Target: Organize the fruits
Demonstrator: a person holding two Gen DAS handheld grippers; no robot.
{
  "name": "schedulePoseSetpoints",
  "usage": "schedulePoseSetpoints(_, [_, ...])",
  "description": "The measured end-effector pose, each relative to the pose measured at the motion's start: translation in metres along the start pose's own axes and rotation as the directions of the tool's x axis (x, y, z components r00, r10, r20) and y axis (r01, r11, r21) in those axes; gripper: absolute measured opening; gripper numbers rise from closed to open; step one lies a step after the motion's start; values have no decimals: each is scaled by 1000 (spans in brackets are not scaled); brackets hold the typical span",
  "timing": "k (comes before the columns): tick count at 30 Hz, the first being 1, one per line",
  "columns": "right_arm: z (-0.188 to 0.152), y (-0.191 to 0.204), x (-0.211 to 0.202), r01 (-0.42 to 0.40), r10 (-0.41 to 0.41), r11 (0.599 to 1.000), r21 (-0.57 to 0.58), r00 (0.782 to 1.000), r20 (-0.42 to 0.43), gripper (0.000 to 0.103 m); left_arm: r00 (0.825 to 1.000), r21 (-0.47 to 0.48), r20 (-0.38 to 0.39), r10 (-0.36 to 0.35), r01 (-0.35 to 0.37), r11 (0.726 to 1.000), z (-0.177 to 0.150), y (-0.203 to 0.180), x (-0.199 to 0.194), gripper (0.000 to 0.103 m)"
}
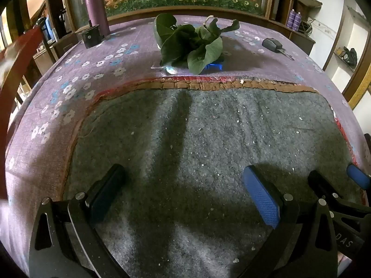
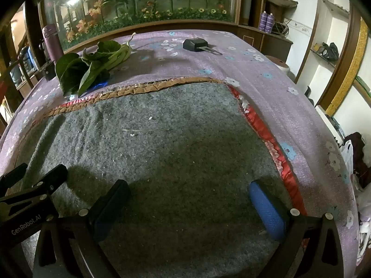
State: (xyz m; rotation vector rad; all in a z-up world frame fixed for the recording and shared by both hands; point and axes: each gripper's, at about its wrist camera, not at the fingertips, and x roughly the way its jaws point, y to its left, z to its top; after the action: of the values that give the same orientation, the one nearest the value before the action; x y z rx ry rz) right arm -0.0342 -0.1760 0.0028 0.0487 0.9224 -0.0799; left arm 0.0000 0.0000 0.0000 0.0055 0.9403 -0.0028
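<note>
A bunch of green leafy stalks [image 1: 192, 44] lies on the purple flowered tablecloth [image 1: 76, 76] beyond the grey felt mat [image 1: 197, 139]; it also shows in the right wrist view [image 2: 92, 69] at the far left. A blue glow [image 1: 214, 66] shows under the leaves. No fruit is visible. My left gripper [image 1: 183, 176] is open and empty over the near part of the mat. My right gripper [image 2: 187, 190] is open and empty beside it, and its fingers [image 1: 358, 176] show at the right edge of the left wrist view.
A purple flask [image 1: 96, 7] and a small black cup [image 1: 90, 36] stand at the far left of the table. A black car key [image 1: 274, 46] lies at the far right; it also shows in the right wrist view [image 2: 197, 44]. A red chair [image 1: 16, 74] is at the left. A wooden cabinet with a flower mural stands behind.
</note>
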Motion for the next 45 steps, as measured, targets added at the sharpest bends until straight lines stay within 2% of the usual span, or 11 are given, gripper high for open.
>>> schedulePoseSetpoints(45, [1, 2, 1, 1, -1, 1000, -1, 1000, -1, 103, 1000, -1, 0, -3, 3, 1000, -2, 2, 0, 103])
